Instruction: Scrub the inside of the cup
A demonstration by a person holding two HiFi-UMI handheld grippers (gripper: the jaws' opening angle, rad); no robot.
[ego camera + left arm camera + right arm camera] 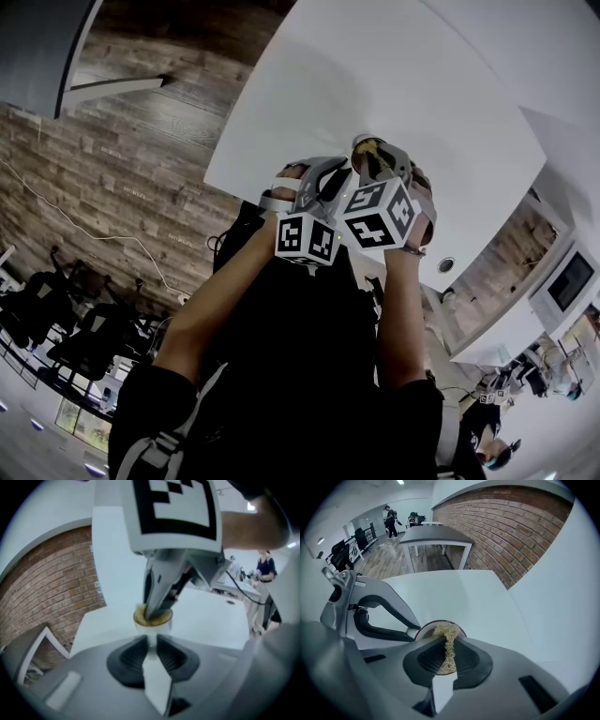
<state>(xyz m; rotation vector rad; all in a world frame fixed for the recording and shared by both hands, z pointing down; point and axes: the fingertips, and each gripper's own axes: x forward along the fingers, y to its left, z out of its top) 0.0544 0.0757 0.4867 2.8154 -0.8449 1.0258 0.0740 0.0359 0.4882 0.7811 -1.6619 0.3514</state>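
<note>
A small white cup [158, 622] is held over the white table [394, 75]. My left gripper [151, 640] is shut on it, its pads pinching a narrow white part of the cup's side. In the left gripper view my right gripper [157, 607] points steeply down with its fingertips inside the cup's mouth. It is shut on a tuft of pale yellow fibrous scrubber [448, 641], which fills the cup's opening [423, 630]. In the head view both grippers sit side by side, left [319, 183] and right [380, 167], with the cup [367, 146] just beyond them.
The table's near edge [246, 192] borders a wood-plank floor [122, 187]. A brick wall [511, 531] runs beside the table. A second table [433, 538] stands farther off, with office chairs [66, 328] and people [389, 520] in the background.
</note>
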